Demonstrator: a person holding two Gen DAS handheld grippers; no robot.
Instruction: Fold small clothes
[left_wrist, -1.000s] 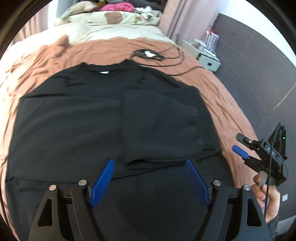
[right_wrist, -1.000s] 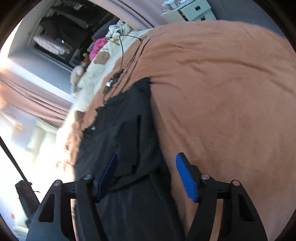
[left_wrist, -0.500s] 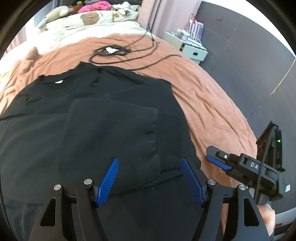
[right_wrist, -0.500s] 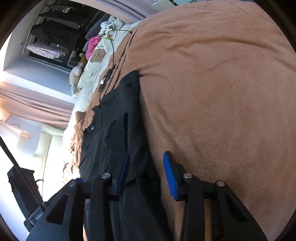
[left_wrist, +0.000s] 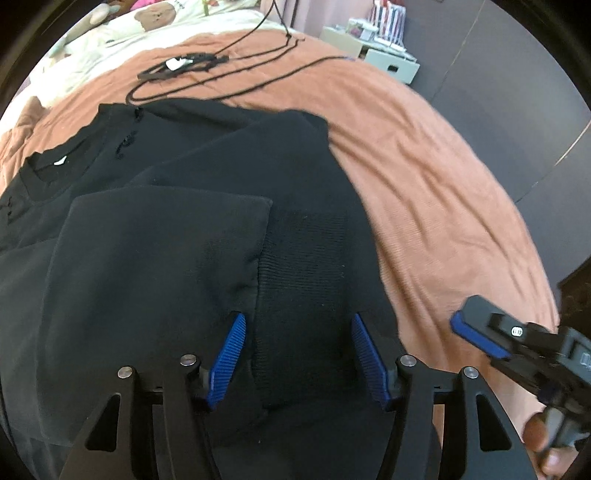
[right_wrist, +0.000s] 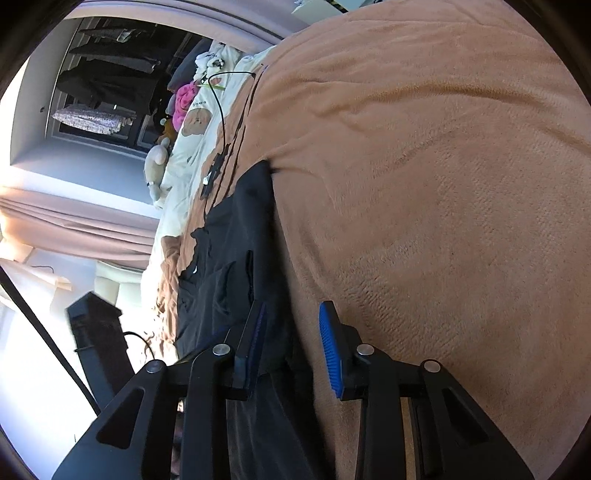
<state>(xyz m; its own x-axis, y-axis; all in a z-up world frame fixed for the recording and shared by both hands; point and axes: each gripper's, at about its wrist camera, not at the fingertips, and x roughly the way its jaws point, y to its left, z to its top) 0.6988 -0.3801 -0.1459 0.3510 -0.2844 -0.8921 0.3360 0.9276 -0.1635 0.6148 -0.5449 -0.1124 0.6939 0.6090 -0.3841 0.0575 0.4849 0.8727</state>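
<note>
A black sweatshirt lies flat on the brown blanket, its collar toward the far left. One sleeve is folded across the body, and its ribbed cuff lies between the fingers of my left gripper. Those jaws are closing and the pads stand just clear of the cuff. My right gripper hovers low at the sweatshirt's right side. Its jaws are narrow and closing, with the cloth edge seen in the gap but not pinched. The right gripper also shows in the left wrist view, held by a hand.
Black cables trail over the blanket beyond the collar. Pillows and plush toys lie at the head of the bed. A white nightstand stands by the dark wall. A dark stand is beside the bed.
My left gripper slid right and down over the folded sleeve to its cuff while its jaws narrowed. The right gripper's jaws narrowed a lot as it sank closer to the sweatshirt's edge.
</note>
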